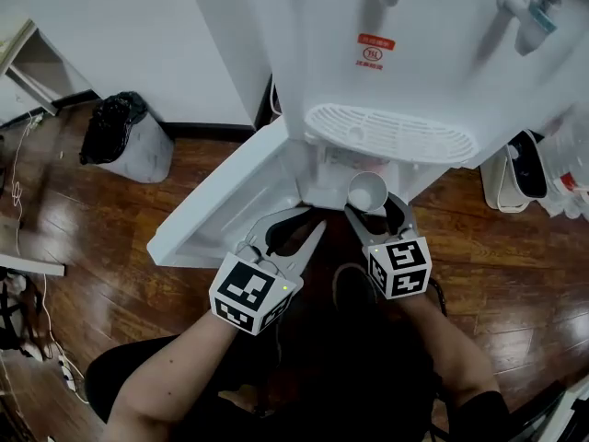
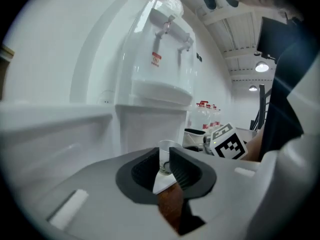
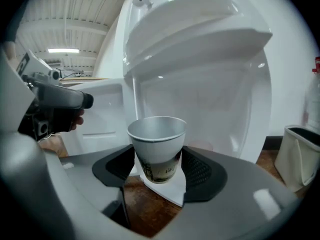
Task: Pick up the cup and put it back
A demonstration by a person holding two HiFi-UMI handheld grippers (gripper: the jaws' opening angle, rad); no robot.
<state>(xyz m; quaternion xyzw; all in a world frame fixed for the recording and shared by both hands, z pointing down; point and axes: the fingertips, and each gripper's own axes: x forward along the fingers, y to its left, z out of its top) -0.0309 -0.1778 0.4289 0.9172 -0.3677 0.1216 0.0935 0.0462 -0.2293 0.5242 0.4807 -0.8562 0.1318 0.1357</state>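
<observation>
Currently you are working the lifted-hold step: the right gripper is clamping the paper cup by its tapered wall, pads pressing on both sides. The cup is hanging clear of any surface, just in front of the open lower compartment of the water dispenser, below the drip tray. The left gripper is idling beside it — jaws standing slightly apart, nothing between them. The cup is pointing mouth up, base down, its long axis running near vertical and crosswise to the jaws' closing line. Judging from this, the pick-up is looking done and the put-back is waiting. The next move is calling for a level carry to the resting spot and a gentle lowering until the base is seating flat — releasing only then, since the thin paper wall is probably not tolerating extra squeeze.
</observation>
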